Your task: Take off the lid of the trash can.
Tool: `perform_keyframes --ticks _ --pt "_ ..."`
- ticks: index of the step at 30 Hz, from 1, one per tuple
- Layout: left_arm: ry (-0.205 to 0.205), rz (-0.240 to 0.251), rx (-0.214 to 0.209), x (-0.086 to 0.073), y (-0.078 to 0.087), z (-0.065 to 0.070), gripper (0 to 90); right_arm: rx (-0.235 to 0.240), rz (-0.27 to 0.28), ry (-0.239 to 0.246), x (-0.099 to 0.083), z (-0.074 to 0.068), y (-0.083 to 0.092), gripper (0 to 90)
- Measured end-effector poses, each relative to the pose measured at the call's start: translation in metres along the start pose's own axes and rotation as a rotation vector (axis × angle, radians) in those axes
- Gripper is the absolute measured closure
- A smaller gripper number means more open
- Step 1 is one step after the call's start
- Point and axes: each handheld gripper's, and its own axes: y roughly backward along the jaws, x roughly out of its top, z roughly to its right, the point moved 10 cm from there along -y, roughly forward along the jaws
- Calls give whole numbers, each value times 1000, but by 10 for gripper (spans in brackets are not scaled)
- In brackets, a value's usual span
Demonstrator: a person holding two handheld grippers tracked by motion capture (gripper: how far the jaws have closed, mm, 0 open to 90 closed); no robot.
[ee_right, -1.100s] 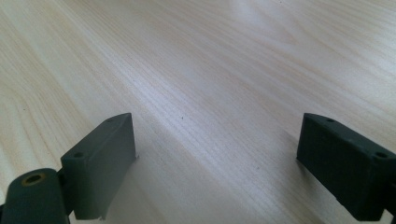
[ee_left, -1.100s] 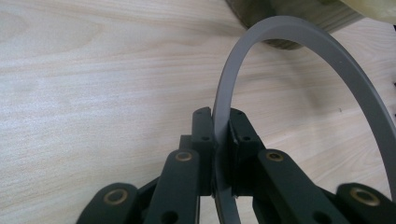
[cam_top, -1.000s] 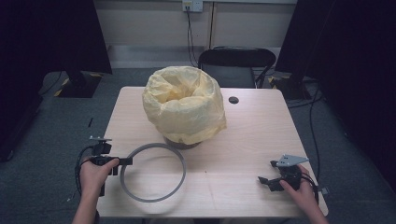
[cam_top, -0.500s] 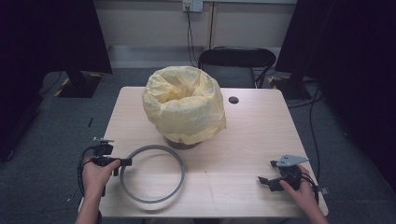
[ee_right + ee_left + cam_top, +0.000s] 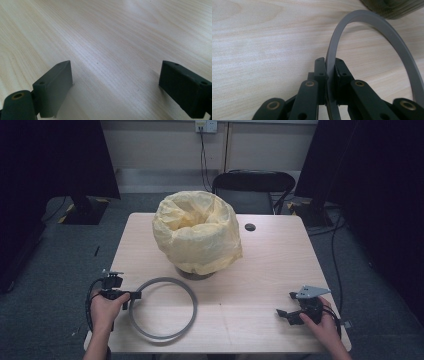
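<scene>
A grey ring (image 5: 163, 307) lies flat near the table's front left. My left gripper (image 5: 135, 295) is shut on the ring's left edge; in the left gripper view its jaws pinch the grey ring (image 5: 372, 32) at the left gripper (image 5: 330, 65). Behind the ring stands a pot covered by a crumpled yellow bag (image 5: 197, 231), whose open mouth faces up. My right gripper (image 5: 281, 314) rests on the table at the front right, jaws wide apart; the right gripper (image 5: 116, 75) has bare wood between its jaws.
The wooden table (image 5: 270, 265) has a dark cable hole (image 5: 250, 227) at the back right. A black chair (image 5: 252, 187) stands behind the table. Dark curtains hang at both sides, and cables run over the floor on the right.
The left hand and the ring have shifted slightly toward the table's front. The right hand has kept still.
</scene>
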Motion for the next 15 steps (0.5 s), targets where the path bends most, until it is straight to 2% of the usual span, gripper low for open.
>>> perform_keyframes --ticks 8,15 --pt "-19 9 11 1 -5 -1 829 0 0 0 0 0 0 106" --pt "-57 21 25 1 -9 -3 806 0 0 0 0 0 0 106"
